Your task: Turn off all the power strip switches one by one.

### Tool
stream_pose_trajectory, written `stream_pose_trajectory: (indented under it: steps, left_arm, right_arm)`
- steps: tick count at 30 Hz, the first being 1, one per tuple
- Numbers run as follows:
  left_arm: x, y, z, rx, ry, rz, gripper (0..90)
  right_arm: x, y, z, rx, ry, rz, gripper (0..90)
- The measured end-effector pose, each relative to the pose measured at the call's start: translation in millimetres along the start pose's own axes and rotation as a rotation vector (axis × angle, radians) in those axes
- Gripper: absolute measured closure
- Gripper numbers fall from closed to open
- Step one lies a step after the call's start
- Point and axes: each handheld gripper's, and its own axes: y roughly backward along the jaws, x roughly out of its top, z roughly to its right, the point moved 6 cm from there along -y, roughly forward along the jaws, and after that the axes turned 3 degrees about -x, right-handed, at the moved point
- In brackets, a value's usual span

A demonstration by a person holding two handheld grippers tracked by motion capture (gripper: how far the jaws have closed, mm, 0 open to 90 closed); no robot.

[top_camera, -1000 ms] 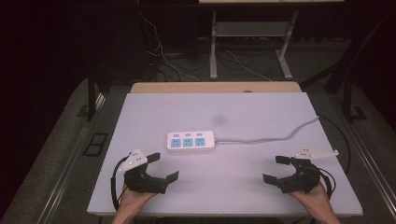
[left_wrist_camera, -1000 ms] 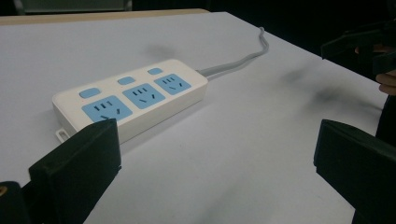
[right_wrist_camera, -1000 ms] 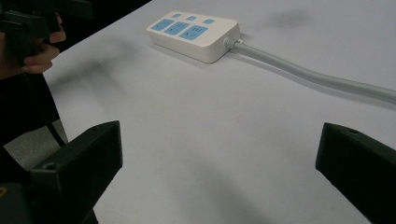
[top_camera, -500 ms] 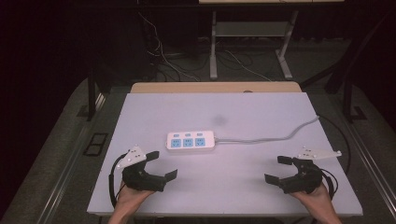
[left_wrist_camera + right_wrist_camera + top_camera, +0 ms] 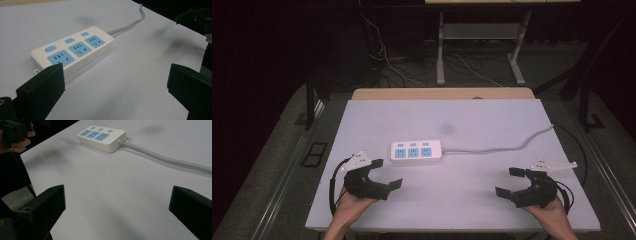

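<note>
Black jaws stand wide apart on both tools, with nothing between them. At the near edge of the pale table (image 5: 472, 125) the left gripper (image 5: 384, 174) sits in the person's left hand (image 5: 352, 202), its open jaws facing toward the middle of the tabletop. Across from it, near the table's right corner, the right gripper (image 5: 511, 182) rests in the right hand (image 5: 546, 210), also spread open and empty, jaws turned inward toward the left one. A grey three-cornered plate tops each tool.

In the left gripper view, the white power strip (image 5: 72, 51) lies just beyond the left jaw, close but apart from it, flat on the table with its three blue sockets and three small blue buttons facing up. The right gripper view has the same power strip (image 5: 102, 137) farther off, well apart from its jaws, with bare tabletop between.

From above, the power strip (image 5: 416, 150) lies roughly mid-table, somewhat nearer the left gripper than the right. Its grey cable (image 5: 497, 148) leaves the right end, runs along the table surface and curves away over the right edge. A faint dark smudge on the table beyond the strip may be a shadow or a stain; the view is too soft to tell.

Beyond the table stands a wooden edge (image 5: 442, 93), then dark floor with loose wires (image 5: 387, 60) and metal stand legs (image 5: 441, 55).
</note>
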Motion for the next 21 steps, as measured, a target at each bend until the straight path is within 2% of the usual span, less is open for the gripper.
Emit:
stream_pose_trajectory:
  steps: [11, 21]
  left_arm:
    - [14.0, 5.9, -8.8, -0.002, -0.008, -0.029, 0.9]
    - [28.8, 3.9, -15.0, -0.003, -0.019, -0.054, 1.6]
  right_arm:
    - [-0.1, -1.2, -1.0, 0.005, 0.004, -0.005, 0.3]
    - [-0.3, -0.2, -0.7, 0.008, -0.001, -0.002, 0.4]
